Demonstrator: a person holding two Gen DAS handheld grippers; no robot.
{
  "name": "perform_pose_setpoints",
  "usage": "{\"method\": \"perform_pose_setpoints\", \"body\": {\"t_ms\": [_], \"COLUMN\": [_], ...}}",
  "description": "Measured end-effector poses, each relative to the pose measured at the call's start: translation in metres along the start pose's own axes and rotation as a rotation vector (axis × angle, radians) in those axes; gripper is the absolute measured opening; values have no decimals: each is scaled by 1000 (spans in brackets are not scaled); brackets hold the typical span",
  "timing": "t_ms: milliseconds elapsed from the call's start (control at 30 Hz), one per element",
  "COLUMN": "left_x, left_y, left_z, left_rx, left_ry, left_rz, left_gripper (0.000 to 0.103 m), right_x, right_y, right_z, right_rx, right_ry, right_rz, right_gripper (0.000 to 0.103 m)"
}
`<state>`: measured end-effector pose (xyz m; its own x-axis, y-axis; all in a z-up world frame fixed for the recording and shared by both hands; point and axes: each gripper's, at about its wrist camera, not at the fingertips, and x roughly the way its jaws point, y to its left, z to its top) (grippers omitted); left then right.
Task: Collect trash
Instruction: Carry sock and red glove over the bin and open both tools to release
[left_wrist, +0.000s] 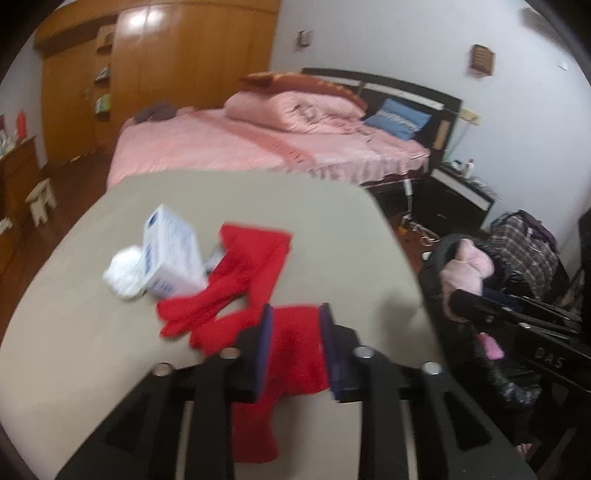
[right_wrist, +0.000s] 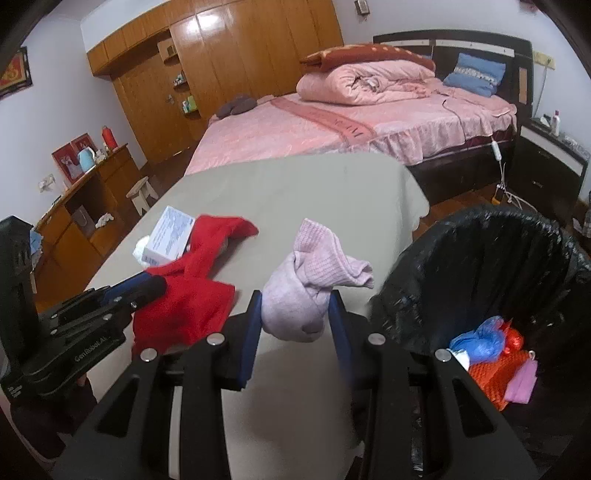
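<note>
At nine o'clock on the beige tabletop we see a crumpled white wad touching a white box. Just right of them lies a red garment. Our left gripper hangs over it with jaws spread, red cloth between them, the pads not pressing. At centre our right gripper pinches a bundled pink sock. At three o'clock stands the black-lined bin, holding blue, orange and pink scraps.
</note>
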<state>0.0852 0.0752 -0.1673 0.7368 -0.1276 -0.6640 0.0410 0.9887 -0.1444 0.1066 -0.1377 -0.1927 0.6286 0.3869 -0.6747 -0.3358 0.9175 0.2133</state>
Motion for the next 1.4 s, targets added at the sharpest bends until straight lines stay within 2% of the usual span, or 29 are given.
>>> {"method": "perform_pose_setpoints", "body": {"t_ms": [100, 200, 367, 433, 467, 500, 533, 567, 600, 700, 1000, 1400], "left_x": [13, 22, 43, 46, 48, 50, 50, 49, 47, 38, -10, -24], "left_y": [7, 12, 11, 12, 11, 12, 12, 13, 14, 14, -5, -41], "left_z": [-11, -19, -25, -27, -27, -28, -28, -28, -28, -27, -4, 34], "left_rx": [-16, -29, -33, -37, -38, -38, -40, -46, -52, -55, -42, 10], "left_ry": [39, 56, 92, 99, 103, 111, 110, 108, 105, 85, -28, -98], "left_rz": [43, 70, 87, 80, 80, 79, 79, 69, 62, 57, 10, -27], "left_gripper": [51, 61, 64, 60, 43, 32, 28, 19, 16, 13, 13, 13], "right_x": [9, 14, 21, 21, 21, 21, 21, 21, 21, 19, -6, -40], "right_y": [1, 2, 1, 1, 1, 1, 0, 0, 1, 0, -1, -15], "right_z": [-4, -5, -7, -7, -7, -7, -7, -7, -7, -5, 5, 18], "right_rx": [0, -2, -9, -12, -13, -13, -11, -10, -9, -9, -4, 7], "right_ry": [15, 26, 42, 43, 43, 43, 43, 42, 41, 35, -32, -91], "right_rz": [5, 5, 2, 0, -3, -4, -4, -5, -5, -4, -1, -28], "right_gripper": [35, 35, 35, 35, 35, 35, 35, 35, 35, 35, 35, 35]}}
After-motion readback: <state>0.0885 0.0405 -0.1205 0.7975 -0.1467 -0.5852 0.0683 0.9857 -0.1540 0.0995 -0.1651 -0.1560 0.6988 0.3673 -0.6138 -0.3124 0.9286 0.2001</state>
